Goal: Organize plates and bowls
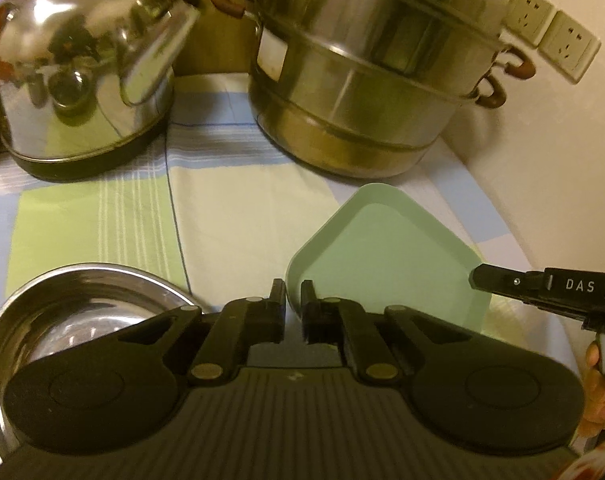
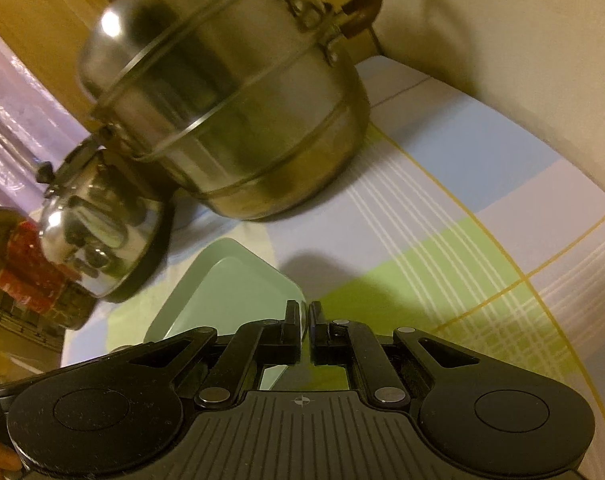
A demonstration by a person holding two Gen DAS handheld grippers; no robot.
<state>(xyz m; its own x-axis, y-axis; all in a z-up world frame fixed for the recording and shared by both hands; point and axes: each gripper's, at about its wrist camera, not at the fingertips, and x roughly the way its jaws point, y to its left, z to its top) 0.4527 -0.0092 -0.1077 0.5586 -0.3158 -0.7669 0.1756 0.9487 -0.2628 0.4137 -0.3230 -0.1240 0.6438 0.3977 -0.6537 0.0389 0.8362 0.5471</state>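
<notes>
A pale green square plate (image 1: 386,264) lies on the checked tablecloth, one corner pointing away. My left gripper (image 1: 292,294) is shut on its near left rim. My right gripper (image 2: 304,312) is shut on the plate's right rim; it shows from the side in the left wrist view (image 1: 478,278). The same green plate (image 2: 222,292) fills the lower left of the right wrist view. A round steel bowl (image 1: 78,308) sits on the cloth to the left of the plate, partly hidden by my left gripper's body.
A steel kettle (image 1: 82,80) stands at the back left and a tall stacked steel steamer pot (image 1: 366,76) at the back right. Wall sockets (image 1: 550,28) sit on the wall to the right. A red-labelled jar (image 2: 26,268) stands beyond the kettle.
</notes>
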